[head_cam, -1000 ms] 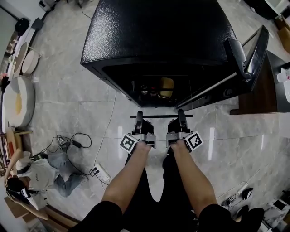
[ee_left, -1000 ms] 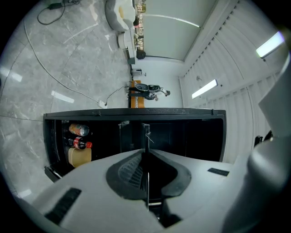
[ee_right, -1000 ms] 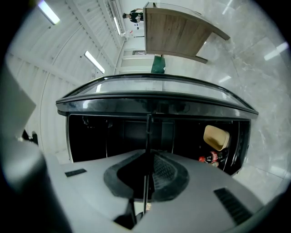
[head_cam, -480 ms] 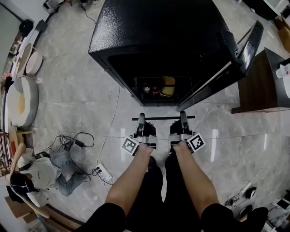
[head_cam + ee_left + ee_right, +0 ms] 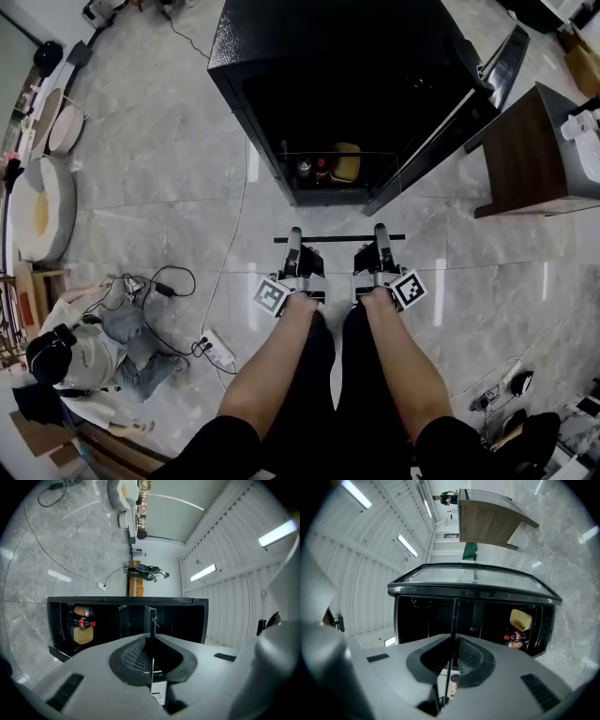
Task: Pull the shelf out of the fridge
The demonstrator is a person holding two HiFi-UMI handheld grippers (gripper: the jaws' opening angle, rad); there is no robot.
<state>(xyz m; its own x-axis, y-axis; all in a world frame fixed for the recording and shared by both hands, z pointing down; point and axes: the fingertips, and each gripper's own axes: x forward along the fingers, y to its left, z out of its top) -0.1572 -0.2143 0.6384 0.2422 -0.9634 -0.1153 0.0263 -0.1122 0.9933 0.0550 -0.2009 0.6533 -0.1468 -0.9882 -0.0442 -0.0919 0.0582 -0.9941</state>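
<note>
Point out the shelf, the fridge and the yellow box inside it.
shelf (image 5: 337, 238): head view, dark edge strip.
fridge (image 5: 347, 37): head view, black top.
yellow box (image 5: 345, 164): head view, its middle.

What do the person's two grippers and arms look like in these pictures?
The left gripper and the right gripper each have narrow dark fingers, a silvery-grey body and a cube with black-and-white square markers. Their pads are dark and textured. The arms are bare below black short sleeves.
</note>
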